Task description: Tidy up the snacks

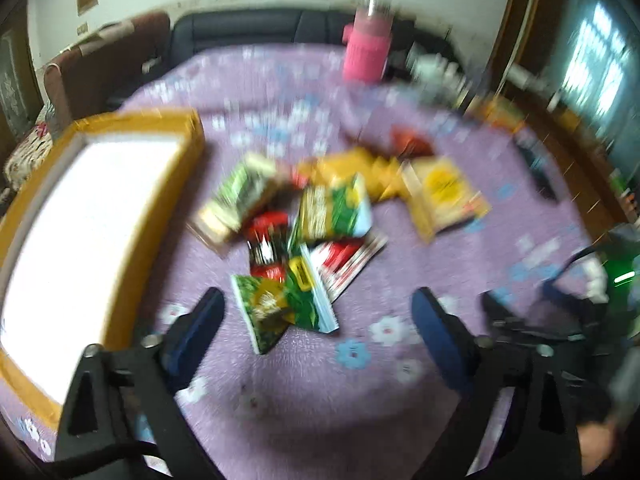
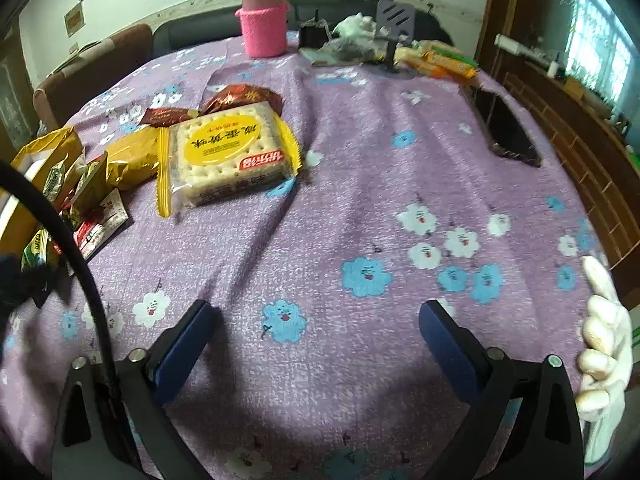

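The left gripper (image 1: 318, 316) points steeply downward, jaws wide apart with nothing between them. The right gripper (image 2: 318, 326) is the same, gripped by a white-gloved hand (image 2: 604, 344).

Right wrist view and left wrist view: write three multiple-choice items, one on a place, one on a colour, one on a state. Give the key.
1. Where does the open cardboard box with white lining sit relative to the snack packets?
A. left
B. right
C. on top

2. What colour is the knitted sleeve on the bottle?
A. green
B. pink
C. blue

3. How is the right gripper?
A. shut on a packet
B. open, empty
C. shut on cloth

Key: A, box at left edge; B, sleeve plainly pink; B, only flowered purple tablecloth between its fingers.
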Available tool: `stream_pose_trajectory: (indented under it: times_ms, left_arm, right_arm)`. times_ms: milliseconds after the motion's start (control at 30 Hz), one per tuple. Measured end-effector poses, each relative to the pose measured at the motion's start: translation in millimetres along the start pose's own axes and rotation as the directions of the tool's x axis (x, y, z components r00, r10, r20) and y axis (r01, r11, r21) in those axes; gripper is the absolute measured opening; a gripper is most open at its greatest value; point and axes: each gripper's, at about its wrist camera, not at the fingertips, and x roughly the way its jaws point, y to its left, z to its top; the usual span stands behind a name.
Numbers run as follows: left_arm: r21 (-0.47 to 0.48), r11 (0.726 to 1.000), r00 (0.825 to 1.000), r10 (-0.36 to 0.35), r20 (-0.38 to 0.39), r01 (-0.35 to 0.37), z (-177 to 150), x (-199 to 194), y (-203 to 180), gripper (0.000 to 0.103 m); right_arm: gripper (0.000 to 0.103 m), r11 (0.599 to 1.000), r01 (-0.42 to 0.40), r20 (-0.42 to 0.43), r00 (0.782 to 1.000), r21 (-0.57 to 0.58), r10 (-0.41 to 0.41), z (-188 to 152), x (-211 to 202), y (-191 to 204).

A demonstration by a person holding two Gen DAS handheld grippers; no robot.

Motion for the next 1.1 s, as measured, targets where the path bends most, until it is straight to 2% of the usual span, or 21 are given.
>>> stream_pose_trajectory:
  times_ms: [67, 133, 167, 233, 300, 333, 400, 433, 500, 533, 600, 667, 700, 733, 800, 833, 900, 933, 1000, 1033, 1100]
  left_arm:
    - [-0.024, 0.996, 0.993, -0.084, 0.078, 0.086, 2, -43, 11, 0.076]
    - [-0.012, 0.994, 0.985, -0.103, 0.140, 0.106, 7, -81, 17, 0.067]
    - [-0.005, 0.995, 0.979, -0.098, 0.178, 0.100, 10, -99, 19, 0.067]
    - [0.010, 0.995, 0.950, -0.097, 0.297, 0.099, 11, -154, 27, 0.067]
    - [0.030, 0.995, 0.911, -0.096, 0.402, 0.092, 13, -206, 32, 0.067]
    - [0.043, 0.996, 0.886, -0.090, 0.456, 0.079, 17, -233, 34, 0.068]
    - [0.060, 0.998, 0.839, -0.063, 0.540, 0.036, 22, -278, 35, 0.077]
    - [0.061, 0.998, 0.820, -0.046, 0.571, 0.014, 28, -299, 36, 0.087]
    - [0.051, 0.999, 0.776, -0.034, 0.630, 0.003, 40, -337, 39, 0.093]
    - [0.044, 0.999, 0.758, -0.021, 0.652, -0.009, 46, -349, 41, 0.093]
    - [0.032, 0.995, 0.699, 0.043, 0.714, -0.094, 60, -377, 38, 0.095]
    - [0.020, 0.985, 0.653, 0.098, 0.751, -0.170, 72, -388, 35, 0.103]
    - [0.003, 0.979, 0.632, 0.130, 0.764, -0.205, 81, -394, 35, 0.103]
    - [-0.015, 0.975, 0.624, 0.155, 0.766, -0.223, 87, -397, 38, 0.103]
    - [-0.069, 0.966, 0.613, 0.212, 0.761, -0.248, 100, -400, 48, 0.103]
    - [-0.091, 0.965, 0.609, 0.227, 0.760, -0.246, 105, -397, 55, 0.103]
    - [-0.102, 0.965, 0.620, 0.234, 0.749, -0.242, 108, -386, 66, 0.103]
    - [-0.093, 0.969, 0.636, 0.221, 0.740, -0.228, 108, -374, 72, 0.103]
    - [-0.063, 0.982, 0.685, 0.172, 0.708, -0.181, 101, -346, 81, 0.103]
    - [-0.045, 0.987, 0.723, 0.145, 0.675, -0.156, 96, -328, 84, 0.103]
    - [-0.021, 0.994, 0.782, 0.098, 0.615, -0.108, 89, -294, 87, 0.103]
  right_arm:
    - [0.090, 1.000, 0.018, 0.066, 0.998, -0.001, -0.018, -4, -17, 1]
    - [0.090, 0.999, 0.031, 0.154, 0.988, 0.010, -0.032, -5, -47, -1]
    - [0.090, 0.999, 0.032, 0.217, 0.976, 0.017, -0.035, -4, -70, -2]
    - [0.090, 0.999, 0.044, 0.322, 0.946, 0.019, -0.047, -2, -113, -5]
    - [0.090, 0.996, 0.083, 0.444, 0.892, 0.021, -0.084, 0, -164, -7]
    - [0.090, 0.995, 0.094, 0.506, 0.858, 0.026, -0.095, 1, -192, -10]
    - [0.091, 0.994, 0.102, 0.610, 0.785, 0.038, -0.104, 6, -240, -20]
    - [0.092, 0.993, 0.110, 0.670, 0.734, 0.050, -0.115, 8, -274, -27]
    - [0.095, 0.992, 0.112, 0.733, 0.669, 0.065, -0.124, 18, -322, -41]
    - [0.098, 0.993, 0.100, 0.749, 0.653, 0.066, -0.116, 23, -339, -48]
    - [0.098, 0.995, 0.064, 0.781, 0.616, 0.083, -0.105, 35, -380, -68]
    - [0.100, 0.993, 0.042, 0.803, 0.585, 0.107, -0.112, 48, -414, -88]
    - [0.100, 0.992, 0.045, 0.813, 0.569, 0.119, -0.123, 57, -429, -96]
    - [0.100, 0.989, 0.063, 0.822, 0.550, 0.131, -0.143, 66, -441, -103]
    - [0.102, 0.981, 0.126, 0.826, 0.530, 0.148, -0.193, 77, -455, -106]
    - [0.102, 0.976, 0.164, 0.812, 0.544, 0.144, -0.211, 86, -451, -104]
    - [0.102, 0.972, 0.207, 0.778, 0.591, 0.109, -0.214, 96, -443, -99]
    - [0.102, 0.972, 0.211, 0.767, 0.607, 0.099, -0.210, 95, -437, -95]
    - [0.103, 0.982, 0.171, 0.766, 0.621, 0.078, -0.169, 88, -417, -90]
    - [0.103, 0.989, 0.135, 0.763, 0.631, 0.068, -0.139, 83, -402, -86]
    - [0.103, 0.996, 0.068, 0.743, 0.664, 0.053, -0.085, 75, -376, -80]
